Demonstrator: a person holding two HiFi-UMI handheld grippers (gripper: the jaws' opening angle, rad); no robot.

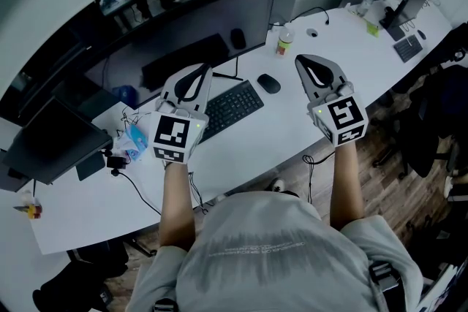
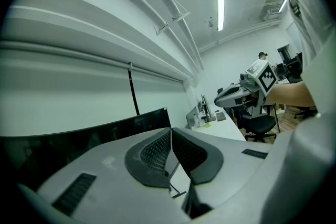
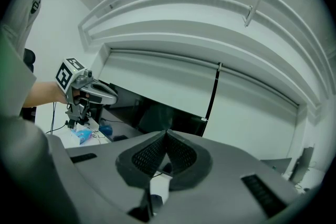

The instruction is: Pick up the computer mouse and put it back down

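Note:
A black computer mouse (image 1: 268,83) lies on the white desk (image 1: 248,150), just right of the black keyboard (image 1: 229,108). My left gripper (image 1: 197,74) hovers above the keyboard's left end, tilted upward, jaws closed tip to tip with nothing between them. My right gripper (image 1: 311,63) hangs in the air to the right of the mouse and apart from it, also shut and empty. Each gripper view looks up at the wall and ceiling; the left gripper (image 3: 113,96) appears in the right gripper view and the right gripper (image 2: 220,99) in the left one. The mouse is absent from both gripper views.
A wide curved monitor (image 1: 183,40) stands behind the keyboard. A small bottle (image 1: 284,40) sits behind the mouse. A blue packet (image 1: 133,142) and cables lie at the left, by a dark laptop (image 1: 51,146). Laptops and clutter fill the far right end (image 1: 398,11). Office chair (image 2: 257,126) beside the desk.

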